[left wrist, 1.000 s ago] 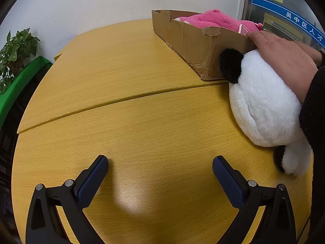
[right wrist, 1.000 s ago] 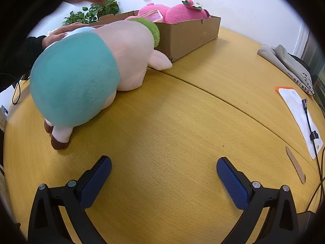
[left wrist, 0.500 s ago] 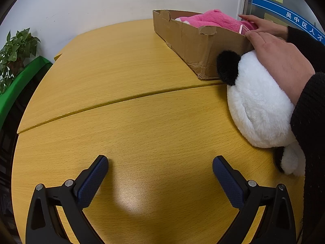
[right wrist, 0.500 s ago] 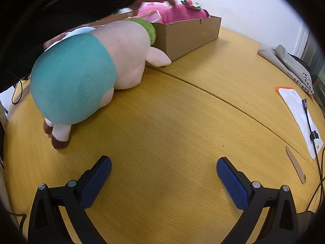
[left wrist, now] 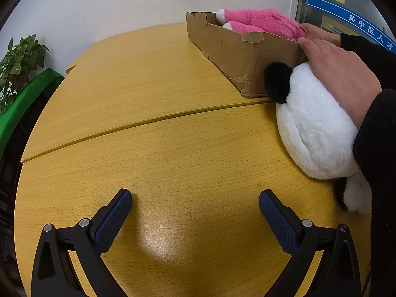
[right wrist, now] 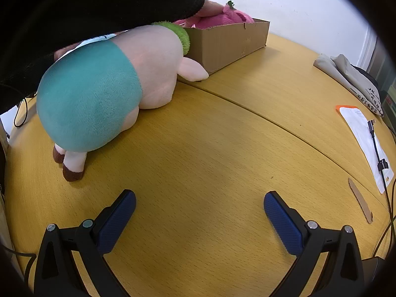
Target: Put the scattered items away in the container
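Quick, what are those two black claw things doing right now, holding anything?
Left gripper: jaws open, holding nothing.
Right gripper: jaws open, holding nothing.

Left tool [left wrist: 195, 204] and right tool [right wrist: 200, 205] both gape wide, holding nothing; a bare hand [left wrist: 341, 74] in a black sleeve lies at 2 o'clock

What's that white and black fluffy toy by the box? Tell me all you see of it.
The panda plush is soft and furry: a round white body, one black ear and a black-and-white limb at its near end. It lies on the wooden table, its ear against the cardboard box. A hand rests on top of it.
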A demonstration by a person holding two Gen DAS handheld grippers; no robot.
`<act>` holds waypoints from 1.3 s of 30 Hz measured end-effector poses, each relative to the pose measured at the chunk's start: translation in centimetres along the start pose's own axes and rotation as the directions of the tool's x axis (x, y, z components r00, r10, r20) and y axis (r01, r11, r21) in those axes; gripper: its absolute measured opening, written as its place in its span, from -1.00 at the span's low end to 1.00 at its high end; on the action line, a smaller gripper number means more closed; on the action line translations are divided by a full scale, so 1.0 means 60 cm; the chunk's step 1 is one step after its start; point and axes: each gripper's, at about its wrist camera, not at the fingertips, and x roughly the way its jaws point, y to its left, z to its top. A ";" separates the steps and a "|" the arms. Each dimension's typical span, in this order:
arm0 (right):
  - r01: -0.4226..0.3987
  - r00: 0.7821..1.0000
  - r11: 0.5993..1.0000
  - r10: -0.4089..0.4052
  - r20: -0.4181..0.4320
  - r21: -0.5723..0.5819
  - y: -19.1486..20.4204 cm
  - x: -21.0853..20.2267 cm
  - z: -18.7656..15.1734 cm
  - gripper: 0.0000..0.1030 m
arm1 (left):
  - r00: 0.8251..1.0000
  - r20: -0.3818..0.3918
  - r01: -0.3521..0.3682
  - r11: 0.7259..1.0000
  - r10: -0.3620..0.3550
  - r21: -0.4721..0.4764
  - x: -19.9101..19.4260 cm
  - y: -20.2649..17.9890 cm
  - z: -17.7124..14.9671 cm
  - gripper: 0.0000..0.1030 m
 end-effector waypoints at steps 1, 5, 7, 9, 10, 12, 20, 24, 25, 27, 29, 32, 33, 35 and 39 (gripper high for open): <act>0.000 1.000 1.000 0.000 0.000 0.000 0.000 0.000 0.000 1.00 | 1.000 0.000 0.000 1.000 0.000 0.000 0.000 0.000 0.000 1.00; 0.000 1.000 1.000 0.000 0.000 0.000 0.002 0.001 0.000 1.00 | 1.000 0.000 0.000 1.000 0.000 0.000 0.000 0.000 0.000 1.00; 0.000 1.000 1.000 0.000 0.001 0.000 0.003 0.001 -0.001 1.00 | 1.000 0.000 0.000 1.000 0.000 0.000 0.000 0.000 0.000 1.00; 0.000 1.000 1.000 0.000 0.001 0.000 0.002 0.001 -0.001 1.00 | 1.000 0.000 0.000 1.000 0.000 0.000 0.000 0.000 0.000 1.00; 0.000 1.000 1.000 0.000 0.001 0.000 0.002 0.001 -0.001 1.00 | 1.000 0.000 0.000 1.000 0.000 0.000 0.000 0.000 0.000 1.00; 0.000 1.000 1.000 0.000 0.001 0.000 0.002 0.001 -0.001 1.00 | 1.000 0.000 0.000 1.000 0.000 0.000 0.000 0.000 0.000 1.00; -0.001 1.000 1.000 0.001 0.001 0.000 0.001 0.000 -0.002 1.00 | 1.000 0.000 0.000 1.000 0.000 0.000 0.001 0.000 0.000 1.00; -0.001 1.000 1.000 0.001 0.001 0.000 -0.001 0.000 -0.001 1.00 | 1.000 0.000 0.000 1.000 0.000 0.000 0.001 0.001 0.000 1.00; -0.001 1.000 1.000 0.001 0.001 0.000 -0.002 0.000 -0.001 1.00 | 1.000 0.000 0.000 1.000 0.000 0.000 0.001 0.001 0.000 1.00; -0.001 1.000 1.000 0.001 0.001 -0.001 -0.002 0.000 -0.001 1.00 | 1.000 0.000 0.000 1.000 0.000 0.000 0.001 0.000 0.000 1.00; -0.001 1.000 1.000 0.001 0.001 -0.001 -0.003 0.000 0.000 1.00 | 1.000 0.000 0.000 1.000 0.000 0.000 0.002 0.001 0.000 1.00; -0.001 1.000 1.000 0.001 0.001 -0.001 -0.003 0.001 0.000 1.00 | 1.000 0.000 0.000 1.000 0.000 0.000 0.002 0.001 0.001 1.00; 0.000 1.000 1.000 0.000 0.001 -0.002 -0.003 0.001 0.000 1.00 | 1.000 0.000 0.000 1.000 0.000 0.000 0.002 0.000 0.001 1.00; -0.001 1.000 1.000 0.001 0.001 -0.002 -0.003 0.001 0.000 1.00 | 1.000 0.000 0.000 1.000 0.000 0.000 0.002 0.001 0.001 1.00; 0.000 1.000 1.000 0.000 0.001 -0.002 -0.003 0.001 0.000 1.00 | 1.000 0.000 0.000 1.000 0.000 0.000 0.002 0.001 0.001 1.00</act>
